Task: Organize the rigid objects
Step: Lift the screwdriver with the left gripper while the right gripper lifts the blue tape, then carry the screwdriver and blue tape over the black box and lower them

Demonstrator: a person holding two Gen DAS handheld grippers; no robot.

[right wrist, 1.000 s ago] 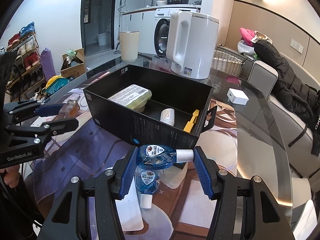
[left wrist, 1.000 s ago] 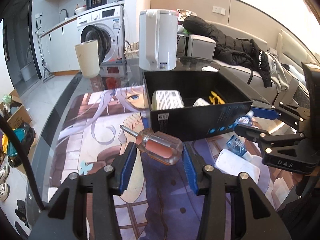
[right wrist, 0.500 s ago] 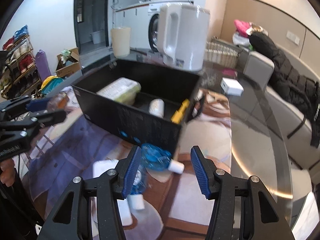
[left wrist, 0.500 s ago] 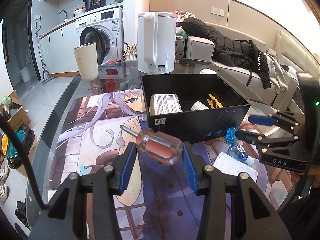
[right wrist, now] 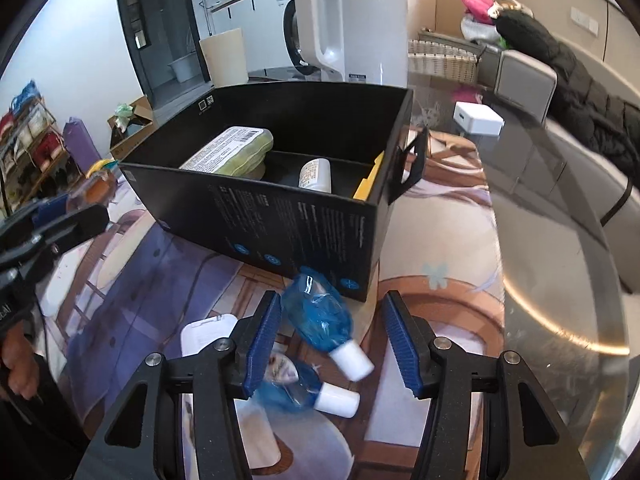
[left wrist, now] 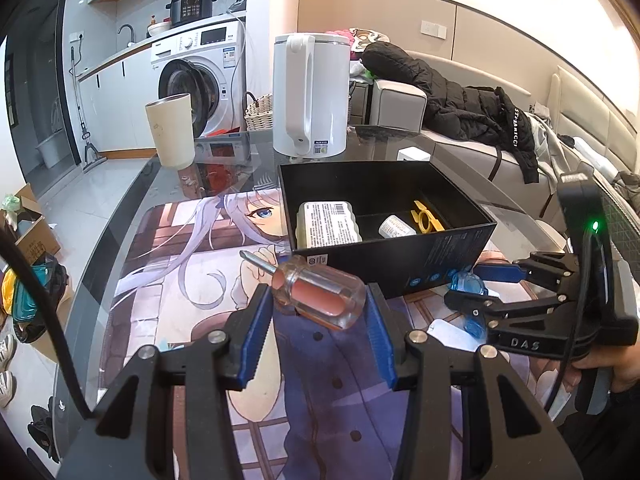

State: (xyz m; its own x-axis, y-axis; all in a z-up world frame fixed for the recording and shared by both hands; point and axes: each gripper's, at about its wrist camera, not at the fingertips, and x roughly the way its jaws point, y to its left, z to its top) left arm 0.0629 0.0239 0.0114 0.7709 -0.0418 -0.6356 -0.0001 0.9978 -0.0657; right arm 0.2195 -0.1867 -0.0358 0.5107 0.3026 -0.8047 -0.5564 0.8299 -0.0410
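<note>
My left gripper (left wrist: 320,312) is shut on a stubby screwdriver (left wrist: 320,296) with a clear red handle, held above the printed mat in front of the black box (left wrist: 400,256). My right gripper (right wrist: 332,328) is open over two blue bottles with white caps on the mat: one (right wrist: 320,316) lies between the pads, the other (right wrist: 296,392) lies nearer. The box (right wrist: 304,224) holds a pale green case (right wrist: 232,152), a small white bottle (right wrist: 316,174) and a yellow part (right wrist: 368,184). The right gripper (left wrist: 480,284) shows in the left wrist view beside the box.
A white kettle (left wrist: 308,96) and a cream cup (left wrist: 170,132) stand behind the box on the glass table (right wrist: 560,240). A white adapter (right wrist: 476,118) lies at the back right. A white card (right wrist: 204,336) lies on the mat by the bottles.
My right gripper has opened and let go of the blue bottle, which now lies on the mat. The left gripper still holds the screwdriver and has drawn back a little from the box.
</note>
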